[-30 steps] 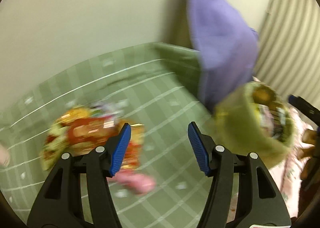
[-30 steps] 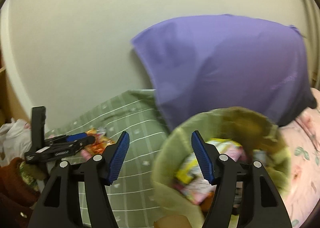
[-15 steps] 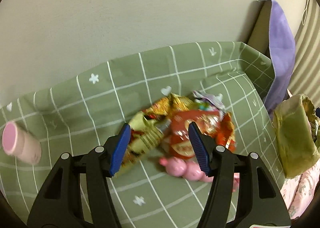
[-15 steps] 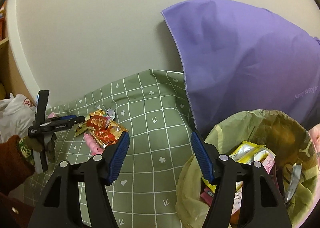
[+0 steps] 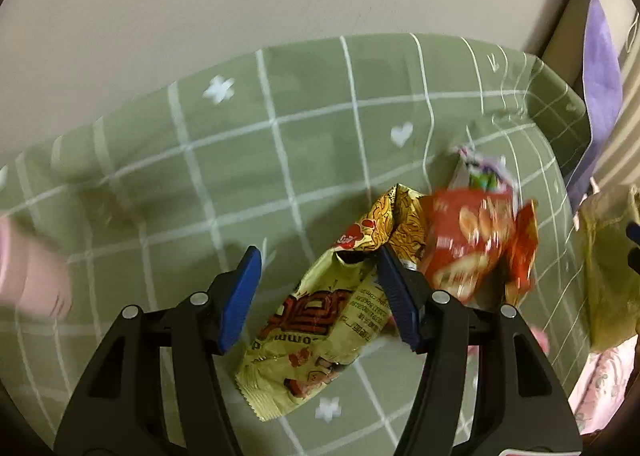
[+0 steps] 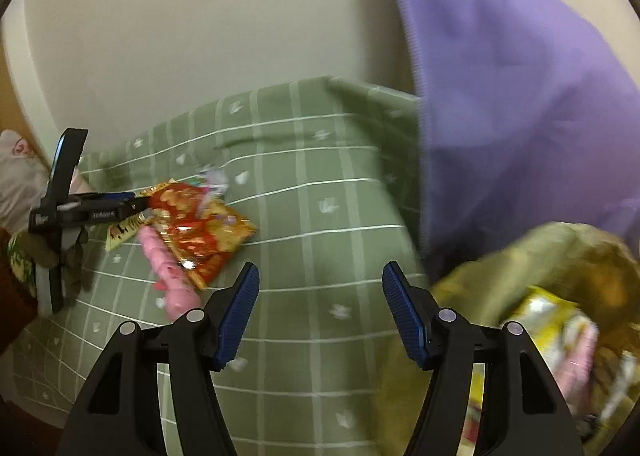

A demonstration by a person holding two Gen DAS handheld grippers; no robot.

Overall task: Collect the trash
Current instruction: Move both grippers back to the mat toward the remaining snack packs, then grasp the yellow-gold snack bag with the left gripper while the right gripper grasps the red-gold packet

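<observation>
A pile of snack wrappers lies on the green checked cloth (image 5: 280,116): a yellow-green wrapper (image 5: 312,356), a gold one (image 5: 400,216), a red one (image 5: 468,240) and a small purple-white one (image 5: 480,172). My left gripper (image 5: 318,296) is open just above the pile, with the yellow-green wrapper's top end between its blue pads (image 5: 240,296), which do not press on it. In the right wrist view the left gripper (image 6: 138,205) reaches the pile (image 6: 200,232) from the left. My right gripper (image 6: 320,304) hangs open and empty over bare cloth, beside the olive trash bag (image 6: 520,272).
The trash bag (image 5: 608,268) holds several wrappers (image 6: 552,320). A pink toy (image 6: 172,276) lies against the pile. A pink tube (image 5: 32,280) lies at the far left. A purple pillow (image 6: 520,96) leans on the wall behind the bag. A sleeved hand (image 6: 24,256) holds the left gripper.
The left gripper swung from the bag to the wrapper pile and dropped close over it. The right gripper moved left and down, off the bag's mouth to the cloth beside it.
</observation>
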